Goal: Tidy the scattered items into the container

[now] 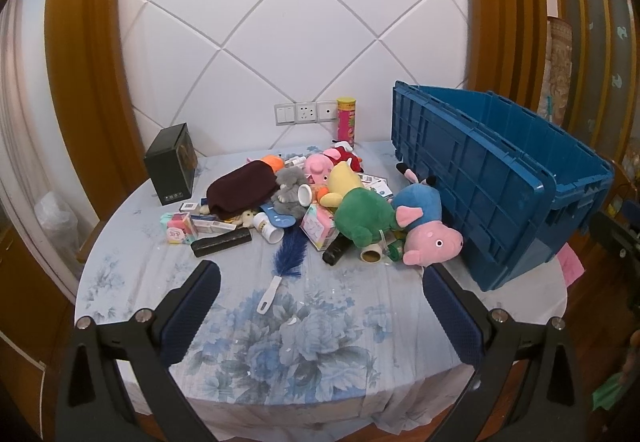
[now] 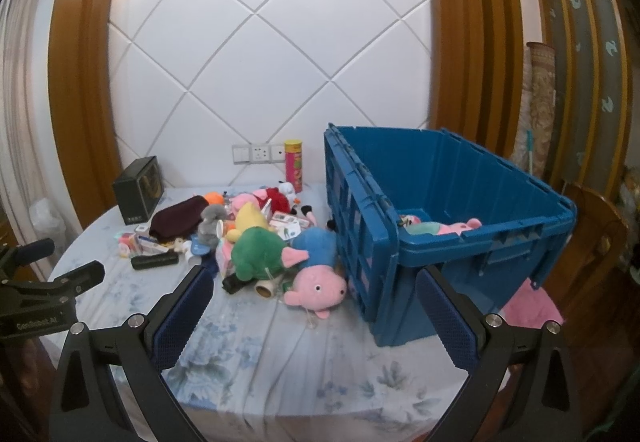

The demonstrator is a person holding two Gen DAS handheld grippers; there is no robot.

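A heap of toys and small boxes lies on the flowered tablecloth (image 1: 304, 342). A pink pig plush in a blue shirt (image 1: 428, 230) (image 2: 316, 266) leans against the big blue crate (image 1: 492, 178) (image 2: 452, 218). Beside it lies a green plush (image 1: 362, 216) (image 2: 258, 252), then a yellow one (image 1: 342, 182) and a dark maroon pouch (image 1: 244, 186). A blue feather brush with a white handle (image 1: 286, 254) lies nearest. My left gripper (image 1: 320, 274) hangs open above the near cloth, nothing between its fingers. My right gripper (image 2: 312, 278) is open too, in front of the crate, which holds some plush toys (image 2: 440, 228).
A dark box-shaped speaker (image 1: 172, 170) stands at the back left. A pink and yellow snack tube (image 1: 346, 120) stands by the wall sockets. The crate fills the table's right side. A wooden chair (image 2: 596, 238) is to the right. My left gripper's side (image 2: 48, 290) shows in the right wrist view.
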